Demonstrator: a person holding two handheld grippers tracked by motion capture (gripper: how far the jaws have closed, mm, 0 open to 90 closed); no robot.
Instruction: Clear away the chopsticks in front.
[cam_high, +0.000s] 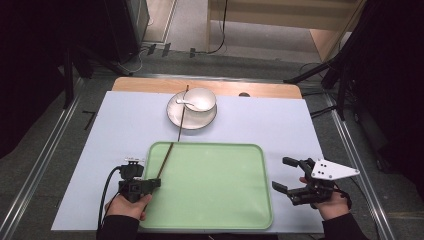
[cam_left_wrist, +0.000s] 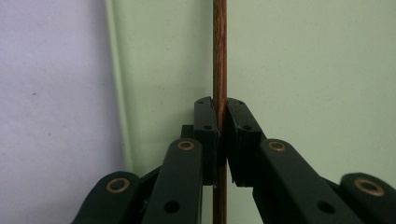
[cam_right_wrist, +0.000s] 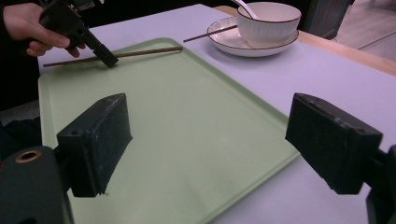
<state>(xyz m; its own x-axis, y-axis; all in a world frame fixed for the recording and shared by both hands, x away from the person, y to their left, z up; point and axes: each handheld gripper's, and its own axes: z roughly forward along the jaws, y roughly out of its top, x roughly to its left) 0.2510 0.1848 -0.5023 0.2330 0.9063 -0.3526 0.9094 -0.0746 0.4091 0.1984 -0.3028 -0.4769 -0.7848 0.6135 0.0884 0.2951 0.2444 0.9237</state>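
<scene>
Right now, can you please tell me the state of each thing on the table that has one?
Left gripper: shut on the thin brown wooden chopstick over the tray's left edge.
Right gripper: open, holding nothing.
Pale green plastic tray: flat, nothing resting inside.
White ceramic bowl: upright on the white saucer, white spoon inside.
Second chopstick: lying across the saucer.

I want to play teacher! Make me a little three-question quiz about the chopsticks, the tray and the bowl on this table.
1. True or false: the left gripper is shut on a chopstick.
2. What lies under the held chopstick? A) the green tray B) the plate C) the floor
3. Fill in: the white spoon rests in the ____.

Key:
1. True. Its jaws pinch the brown stick.
2. A. It slants over the tray's left edge; the other chopstick leans on the plate.
3. Bowl, which sits on the plate. The right gripper waits open beside the tray.
</scene>
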